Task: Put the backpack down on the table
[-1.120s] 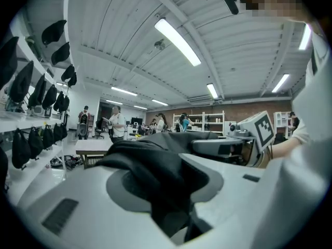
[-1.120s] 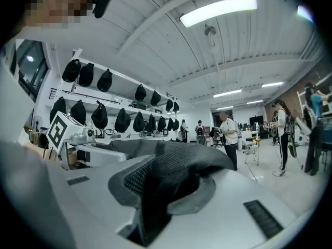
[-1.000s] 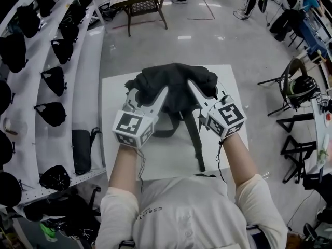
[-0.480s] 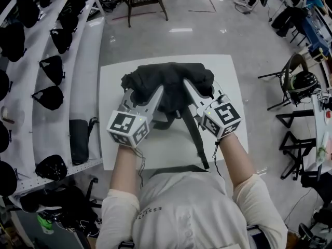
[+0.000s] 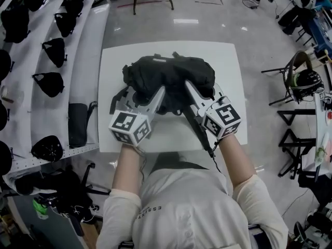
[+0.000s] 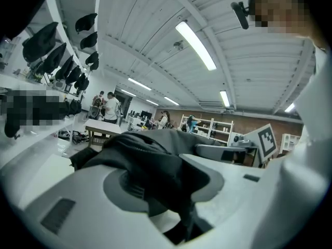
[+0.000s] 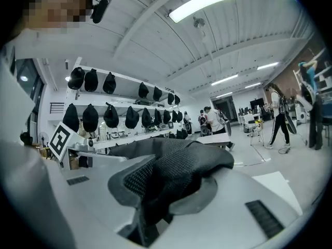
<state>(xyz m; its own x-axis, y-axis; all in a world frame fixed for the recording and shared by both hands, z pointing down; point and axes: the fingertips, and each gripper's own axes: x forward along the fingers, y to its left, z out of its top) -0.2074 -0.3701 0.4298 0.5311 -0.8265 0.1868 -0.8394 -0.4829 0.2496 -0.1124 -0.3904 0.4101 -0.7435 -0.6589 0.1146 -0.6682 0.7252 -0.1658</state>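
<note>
Head view, backpack: black backpack (image 5: 168, 74), bunched, over the middle and far part of the white surface (image 5: 228, 61); whether its underside bears on the surface cannot be told.
Head view, strap: one black strap (image 5: 199, 131) trails from the backpack toward the near right edge of the surface.
Head view, left tool: left tool (image 5: 141, 96) reaches into the near left side of the backpack.
Head view, right tool: right tool (image 5: 203, 90) reaches into the near right side of the backpack, just beside the strap.
Head view, surroundings: white shelves (image 5: 91, 61) run along the left, carrying black bags (image 5: 51, 82); grey floor (image 5: 171, 25) lies beyond the far edge of the surface.
Left gripper view, jaws: both pads press on a thick fold of the backpack's dark fabric. The fold fills the gap and bulges out past the tips. This tool is clamped on the backpack.
Left gripper view, background: ceiling strip light (image 6: 196, 45) overhead; people (image 6: 106, 107) stand far off at the left.
Right gripper view, jaws: closed on a fold of black, mesh-textured backpack fabric that rises above the pads. This tool is likewise clamped on the backpack.
Right gripper view, background: the shelves with rows of black bags at the left; a bystander (image 7: 277, 119) stands far off at the right.
</note>
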